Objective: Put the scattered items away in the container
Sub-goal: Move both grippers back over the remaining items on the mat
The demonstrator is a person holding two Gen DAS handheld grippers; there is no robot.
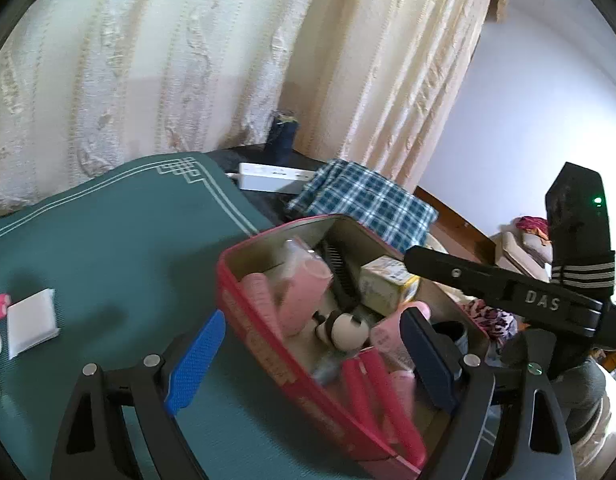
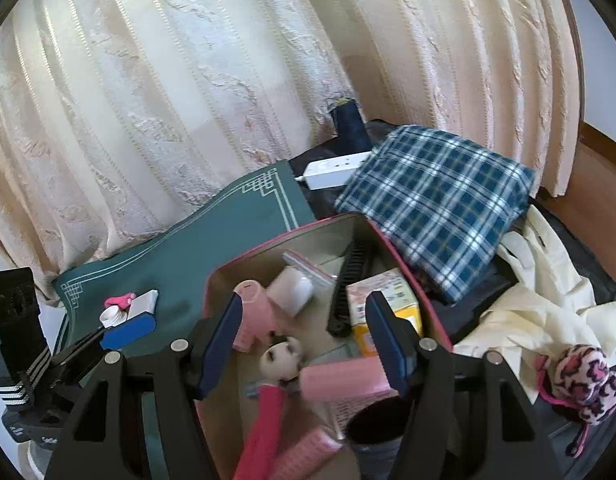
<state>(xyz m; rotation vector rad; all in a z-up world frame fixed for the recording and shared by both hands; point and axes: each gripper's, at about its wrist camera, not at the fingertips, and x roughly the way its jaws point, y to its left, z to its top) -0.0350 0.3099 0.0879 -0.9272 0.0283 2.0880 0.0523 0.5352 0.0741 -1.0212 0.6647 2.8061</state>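
Observation:
A red tin box stands on the green mat, and its rim shows in the right wrist view too. It holds pink hair rollers, a panda toy, a black comb and a yellow carton. My left gripper is open, straddling the box's near wall with the panda toy loose below it. My right gripper hangs open above the box's contents, its pads pressing on nothing. On the mat to the left lie a white flat pack and a pink clip.
A plaid cloth, a white power strip and a dark blue thread spool sit behind the box, against the curtain. Cream gloves and a pink spotted pouch lie to the right. A dark cup stands near the box.

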